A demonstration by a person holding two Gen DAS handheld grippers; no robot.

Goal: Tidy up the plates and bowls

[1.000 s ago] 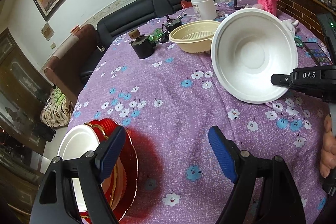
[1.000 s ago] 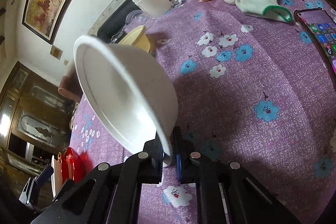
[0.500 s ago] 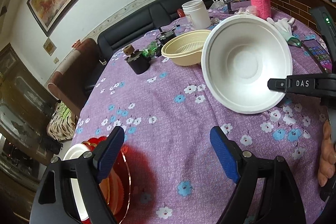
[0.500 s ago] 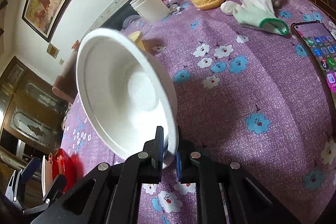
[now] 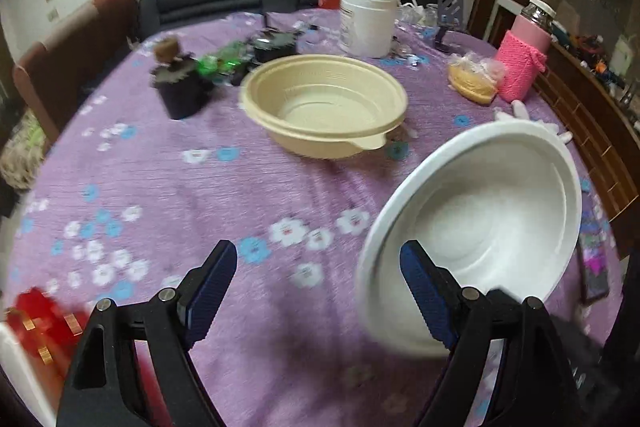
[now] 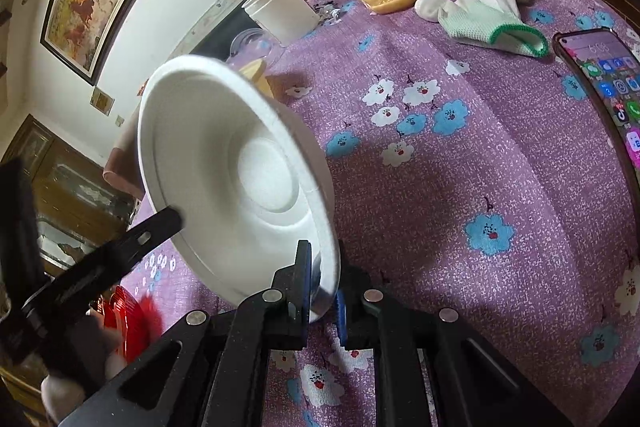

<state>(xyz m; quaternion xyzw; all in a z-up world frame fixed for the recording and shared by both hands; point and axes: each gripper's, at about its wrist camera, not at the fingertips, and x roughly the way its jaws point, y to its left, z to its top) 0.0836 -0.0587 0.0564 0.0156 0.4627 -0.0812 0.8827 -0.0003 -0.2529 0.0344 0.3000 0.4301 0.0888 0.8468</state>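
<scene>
While right gripper pinches white bowl rim, left gripper wide, empty; red plates blurred, cropped

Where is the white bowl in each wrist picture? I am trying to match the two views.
Left wrist: the white bowl is lower right, tilted, behind the open left gripper.
Right wrist: the bowl is centre left, its rim pinched in the right gripper.
Shared landmark: the white tub at the table's far side.
</scene>
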